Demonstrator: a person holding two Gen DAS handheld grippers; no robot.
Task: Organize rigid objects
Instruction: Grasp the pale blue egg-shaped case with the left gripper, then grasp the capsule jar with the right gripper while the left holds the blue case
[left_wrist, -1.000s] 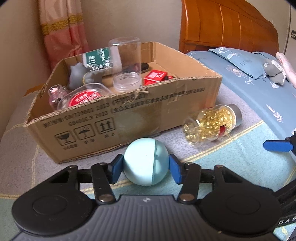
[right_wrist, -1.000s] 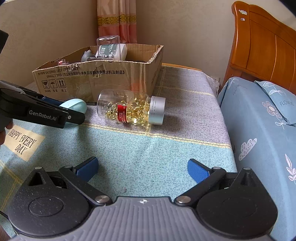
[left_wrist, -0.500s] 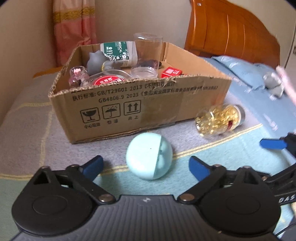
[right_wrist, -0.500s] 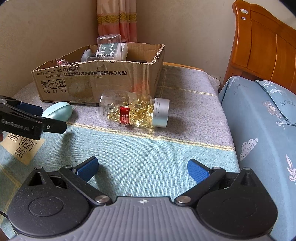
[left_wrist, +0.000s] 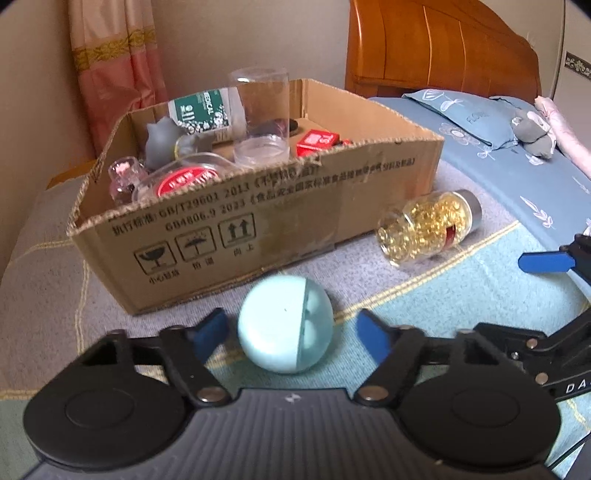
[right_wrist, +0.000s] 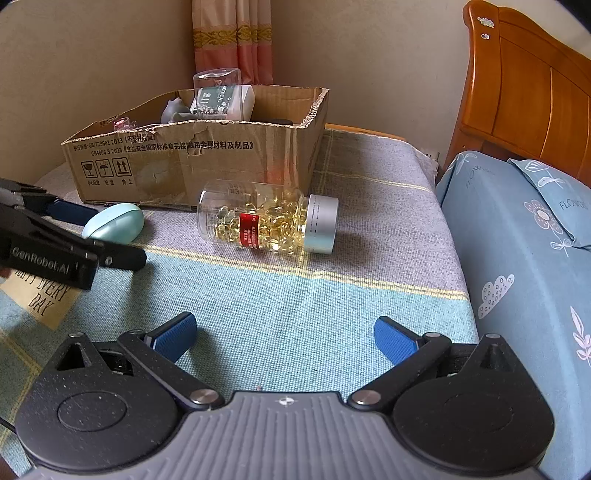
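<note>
A pale blue egg-shaped ball (left_wrist: 286, 325) lies on the blanket in front of the cardboard box (left_wrist: 258, 221). My left gripper (left_wrist: 291, 330) straddles it. Its jaws are closing, and a narrow gap still shows between each blue pad and the ball. The right wrist view shows the same ball (right_wrist: 114, 221) between the left gripper's fingers (right_wrist: 70, 212). A clear bottle of golden capsules (right_wrist: 266, 221) lies on its side beside the box (right_wrist: 184, 162). Nearer the camera, my right gripper (right_wrist: 284, 334) stands open over bare blanket with nothing in it.
The box holds a clear cup (left_wrist: 260, 118), a green-labelled bottle (left_wrist: 207, 112), a grey figure (left_wrist: 160, 142), a red-lidded jar (left_wrist: 184, 181) and a red pack (left_wrist: 317, 140). A blue pillow (right_wrist: 517, 229) and wooden headboard (right_wrist: 535, 85) stand at the right.
The left gripper let go of the ball, opened wide and drew back, then came forward with its jaws narrowing around the ball. The right gripper has not moved.
</note>
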